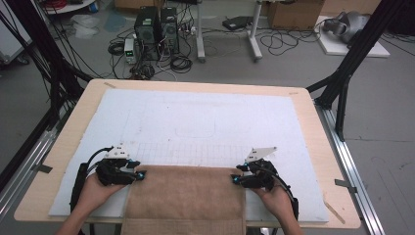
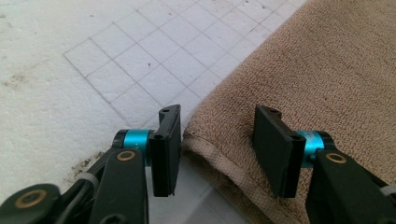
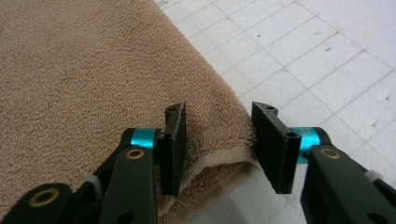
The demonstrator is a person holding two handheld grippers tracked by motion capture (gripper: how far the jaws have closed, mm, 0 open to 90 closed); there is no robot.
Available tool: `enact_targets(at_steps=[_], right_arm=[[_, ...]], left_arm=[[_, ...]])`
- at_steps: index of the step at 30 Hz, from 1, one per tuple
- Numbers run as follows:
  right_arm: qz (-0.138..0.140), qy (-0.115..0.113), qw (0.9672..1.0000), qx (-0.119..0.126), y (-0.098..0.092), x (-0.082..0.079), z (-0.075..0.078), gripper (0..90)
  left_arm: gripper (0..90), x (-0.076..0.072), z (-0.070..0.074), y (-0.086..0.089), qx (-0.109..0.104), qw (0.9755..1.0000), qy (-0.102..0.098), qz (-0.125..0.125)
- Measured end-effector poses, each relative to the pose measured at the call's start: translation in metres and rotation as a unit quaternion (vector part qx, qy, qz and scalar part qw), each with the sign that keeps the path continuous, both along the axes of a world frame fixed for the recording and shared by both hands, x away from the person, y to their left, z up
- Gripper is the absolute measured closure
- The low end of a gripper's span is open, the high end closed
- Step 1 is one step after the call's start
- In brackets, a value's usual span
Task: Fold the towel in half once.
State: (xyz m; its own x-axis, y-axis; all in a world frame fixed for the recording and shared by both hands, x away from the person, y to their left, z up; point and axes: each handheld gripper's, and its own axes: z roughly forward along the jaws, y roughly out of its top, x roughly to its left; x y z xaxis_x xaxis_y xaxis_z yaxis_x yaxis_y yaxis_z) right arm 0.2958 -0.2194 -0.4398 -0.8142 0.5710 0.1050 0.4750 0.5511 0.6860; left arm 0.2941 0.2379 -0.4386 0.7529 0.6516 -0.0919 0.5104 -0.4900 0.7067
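Towel (image 1: pixel 185 198), tan terry, flat on white foam board (image 1: pixel 195 117) at table's (image 1: pixel 313 122) near edge. Left tongs (image 2: pixel 217 147) spread astride its far left corner; right tongs (image 3: pixel 217 147) spread astride far right corner, pads seemingly not yet pressing.
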Motion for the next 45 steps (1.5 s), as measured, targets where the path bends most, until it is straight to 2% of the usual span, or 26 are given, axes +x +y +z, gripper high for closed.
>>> enact_targets(at_steps=[3,5,11,17,33,45], right_arm=[[0.000,0.003,1.0000,0.001,0.001,0.000,0.000,60.1],[0.004,0.003,1.0000,0.001,0.001,-0.001,0.001,62.5],[0.015,0.004,0.9999,-0.003,0.002,-0.001,0.002,69.3],[0.020,0.004,0.9998,-0.004,0.003,-0.001,0.002,74.9],[0.025,0.000,0.9997,-0.002,0.003,-0.001,0.004,79.0],[0.022,-0.020,0.9995,-0.010,0.003,0.003,0.015,80.3]], left_arm=[[57.9,0.000,0.000,0.000,-0.005,1.0000,0.002,-0.004],[63.8,-0.001,0.000,-0.001,-0.007,0.9999,0.004,-0.013],[71.4,-0.001,0.000,-0.001,-0.013,0.9997,0.009,-0.021],[77.2,-0.002,0.000,-0.003,-0.008,0.9996,0.002,-0.029],[80.3,-0.004,0.006,-0.007,0.012,0.9994,-0.021,-0.023],[81.2,0.003,0.016,-0.011,0.017,0.9988,-0.044,-0.010]])
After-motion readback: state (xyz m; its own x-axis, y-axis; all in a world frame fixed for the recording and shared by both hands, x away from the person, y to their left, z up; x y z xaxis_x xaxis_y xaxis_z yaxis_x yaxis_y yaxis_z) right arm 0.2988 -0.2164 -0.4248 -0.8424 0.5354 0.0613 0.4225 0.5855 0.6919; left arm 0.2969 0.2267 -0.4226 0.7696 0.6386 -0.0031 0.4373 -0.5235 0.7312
